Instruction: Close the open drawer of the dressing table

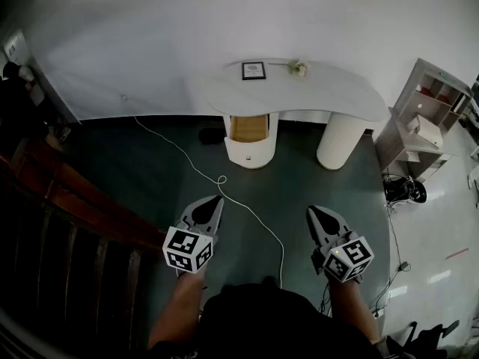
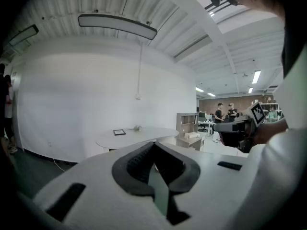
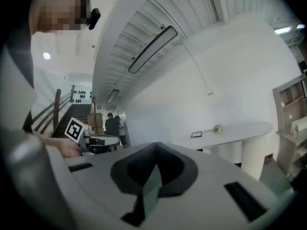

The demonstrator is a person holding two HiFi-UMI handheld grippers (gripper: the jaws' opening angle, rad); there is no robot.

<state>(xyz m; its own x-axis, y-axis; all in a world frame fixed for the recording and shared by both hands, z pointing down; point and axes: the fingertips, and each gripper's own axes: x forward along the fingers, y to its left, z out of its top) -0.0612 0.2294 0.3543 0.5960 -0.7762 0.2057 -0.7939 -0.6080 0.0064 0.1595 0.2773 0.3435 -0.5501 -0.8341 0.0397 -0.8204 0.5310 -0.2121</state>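
Railing (image 1: 75, 208): dark wood; near left
Left gripper (image 1: 215, 200): pressed together, nothing between; near, well apart from the table
Cable (image 1: 221, 179): white; trailing over the dark floor (image 1: 135, 163), passing between the grippers
Drawer (image 1: 248, 128): pulled out of the table's left pedestal; far centre; wooden inside
Dressing table (image 1: 337, 92): white; against the far wall; small frame (image 1: 254, 70) on top
Right gripper (image 1: 311, 211): pressed together; empty
Shelf unit (image 1: 419, 118): far right
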